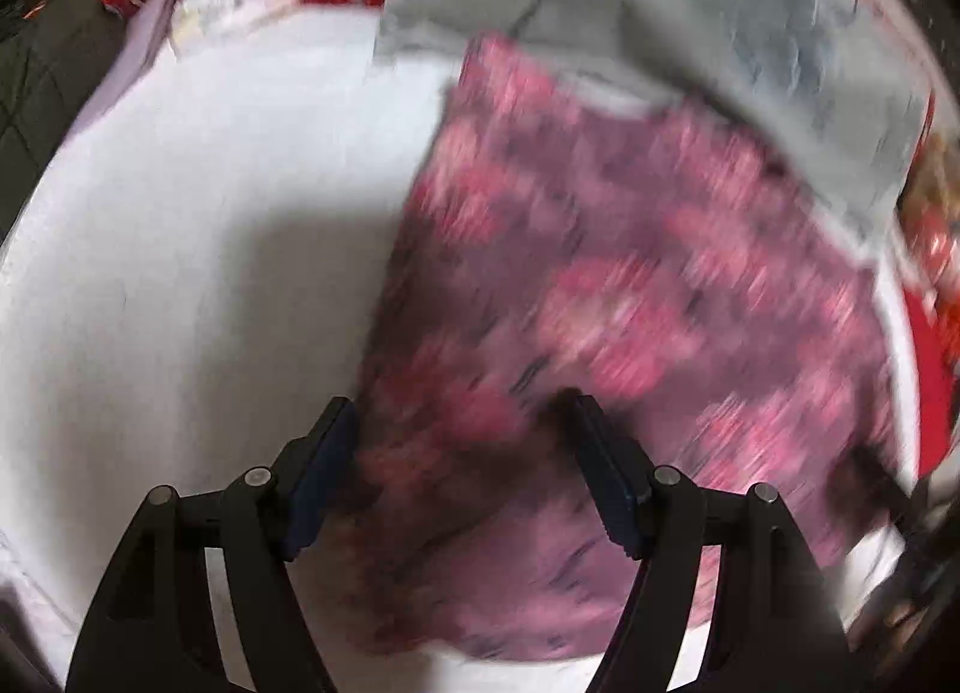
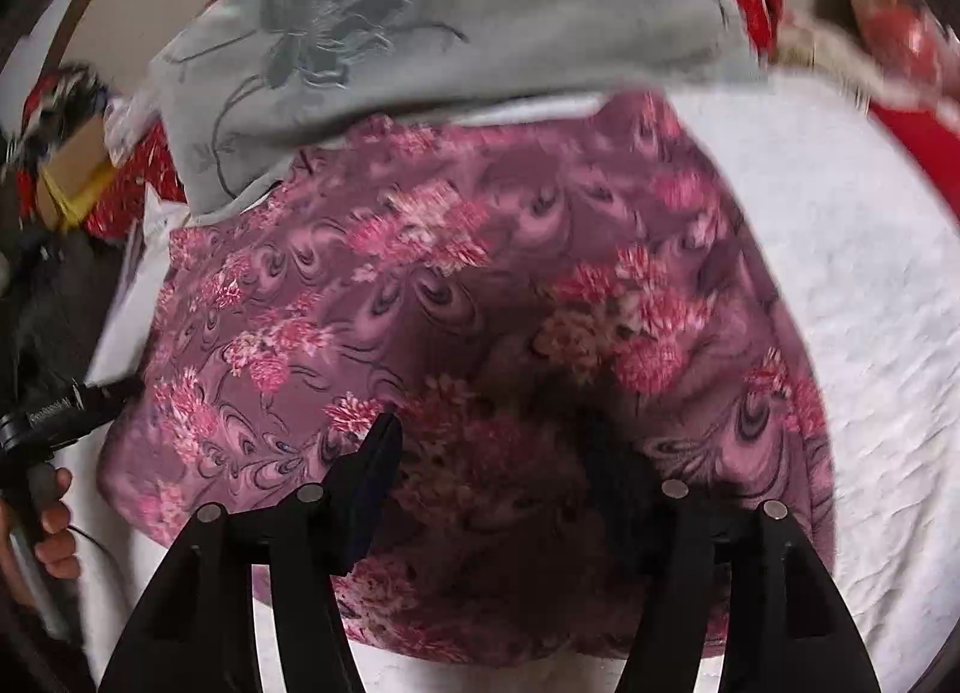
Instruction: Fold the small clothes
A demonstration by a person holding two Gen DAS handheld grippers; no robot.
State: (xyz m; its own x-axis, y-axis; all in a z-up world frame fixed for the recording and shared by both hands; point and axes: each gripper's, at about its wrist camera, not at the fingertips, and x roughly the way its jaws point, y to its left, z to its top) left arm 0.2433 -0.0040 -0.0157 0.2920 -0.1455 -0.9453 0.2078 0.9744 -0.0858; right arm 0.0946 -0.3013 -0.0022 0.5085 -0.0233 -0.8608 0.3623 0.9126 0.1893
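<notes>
A soft mauve garment (image 2: pixel 480 285) printed with pink flower clusters lies spread on a white, finely wrinkled tabletop (image 2: pixel 870 333), its far edge tucked under grey embroidered cloth (image 2: pixel 420 33). Left gripper (image 1: pixel 462 423) and right gripper (image 2: pixel 498 441) both stand wide over it, pinching nothing. Only the right view shows a hand (image 2: pixel 51 519); the left view is blurred.

The pink cloth (image 2: pixel 480 285) is soft printed fabric, matt. The grey cloth (image 2: pixel 432 27) is thin, with stitched flowers. The white sheet (image 2: pixel 858 285) is matt and finely crinkled. The gripper fingers (image 1: pixel 612 477) look like matt black plastic with dull metal pins.
</notes>
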